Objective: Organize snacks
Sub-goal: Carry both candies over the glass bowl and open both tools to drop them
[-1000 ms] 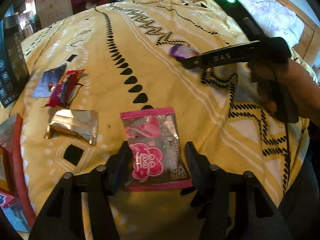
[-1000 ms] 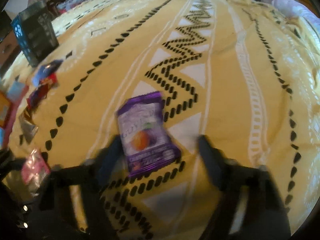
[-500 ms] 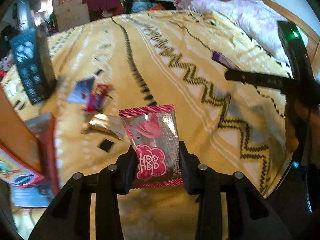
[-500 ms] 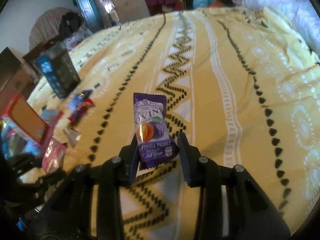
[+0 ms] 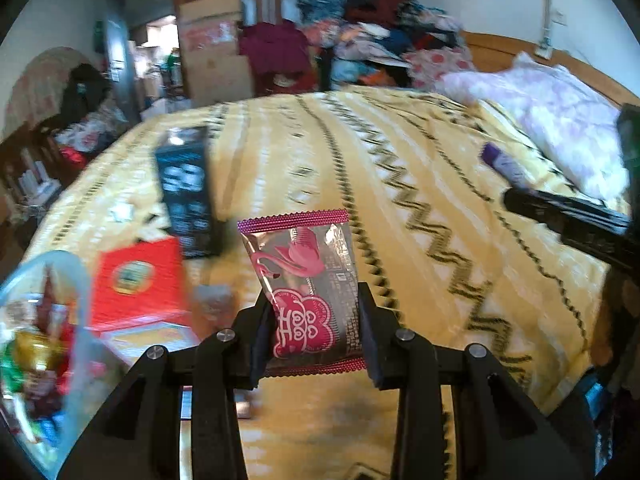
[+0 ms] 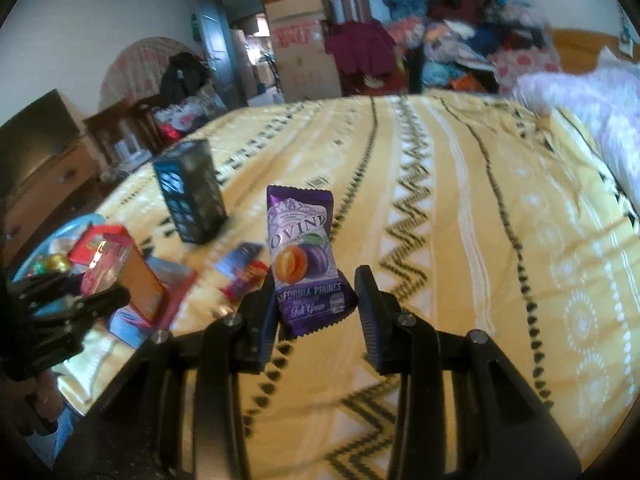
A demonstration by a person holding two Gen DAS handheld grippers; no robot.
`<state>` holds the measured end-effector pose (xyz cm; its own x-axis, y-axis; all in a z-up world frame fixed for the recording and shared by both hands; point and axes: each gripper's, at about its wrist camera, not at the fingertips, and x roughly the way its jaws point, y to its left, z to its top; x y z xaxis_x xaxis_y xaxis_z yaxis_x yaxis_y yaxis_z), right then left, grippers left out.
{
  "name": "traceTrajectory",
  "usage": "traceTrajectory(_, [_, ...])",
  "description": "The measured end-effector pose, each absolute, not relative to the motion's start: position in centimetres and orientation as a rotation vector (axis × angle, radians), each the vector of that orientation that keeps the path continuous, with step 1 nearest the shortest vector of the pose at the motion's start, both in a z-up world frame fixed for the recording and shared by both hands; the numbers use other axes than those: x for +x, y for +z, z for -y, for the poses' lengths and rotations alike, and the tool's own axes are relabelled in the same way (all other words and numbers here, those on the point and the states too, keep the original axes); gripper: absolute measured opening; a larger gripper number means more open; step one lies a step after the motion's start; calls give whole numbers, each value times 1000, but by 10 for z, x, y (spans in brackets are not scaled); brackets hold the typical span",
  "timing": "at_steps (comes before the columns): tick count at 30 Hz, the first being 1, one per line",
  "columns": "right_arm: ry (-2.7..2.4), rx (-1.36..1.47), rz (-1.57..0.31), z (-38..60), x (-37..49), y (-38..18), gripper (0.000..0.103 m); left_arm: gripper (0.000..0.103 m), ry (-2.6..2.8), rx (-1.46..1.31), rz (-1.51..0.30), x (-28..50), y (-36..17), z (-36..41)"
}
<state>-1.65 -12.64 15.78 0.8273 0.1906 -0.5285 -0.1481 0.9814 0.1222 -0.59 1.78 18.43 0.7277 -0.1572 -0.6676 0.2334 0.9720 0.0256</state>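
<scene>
Now two snack packets are seen lifted clear of the yellow patterned bedspread (image 6: 500, 240). A silver packet (image 5: 308, 288) with pink crimped ends, a pink flamingo and a pink cloud-shaped emblem is held upright in the left gripper (image 5: 314, 340). A purple prune packet (image 6: 306, 256), printed with a halved plum and white lettering, is held upright and slightly tilted in the right gripper (image 6: 316, 312).

To the left of the left gripper's fingers (image 5: 258, 336), a clear blue-tinted tub (image 5: 44, 352) is seen at the frame edge, with gold, red and green wrapped sweets blurred inside it. Just beside it, an open red box (image 5: 138, 284) is propped up; its contents cannot be made out. Further ahead and to the left of both grippers, a dark box (image 6: 190, 190) with pale blue print stands upright on the bedspread. A few loose wrappers (image 6: 244, 270) lie on the bedspread just left of the right gripper's fingers (image 6: 266, 312).

The left fingers have just been closing and are now narrow, with both pads pressed against the sides of the silver packet's lower half. The right fingers have likewise just been closing to a narrow gap; the purple packet's lower end is gripped between them, pressed against the left pad, with some space visible beside the right pad.
</scene>
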Motion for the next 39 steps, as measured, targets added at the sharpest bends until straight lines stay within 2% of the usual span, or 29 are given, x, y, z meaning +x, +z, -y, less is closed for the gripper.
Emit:
traceTrajectory(19, [391, 8, -454, 3, -5, 221, 37, 39, 51, 19, -584, -17, 247, -138])
traceTrajectory(39, [627, -107, -494, -129, 7, 233, 37, 39, 204, -105, -583, -50, 246, -250])
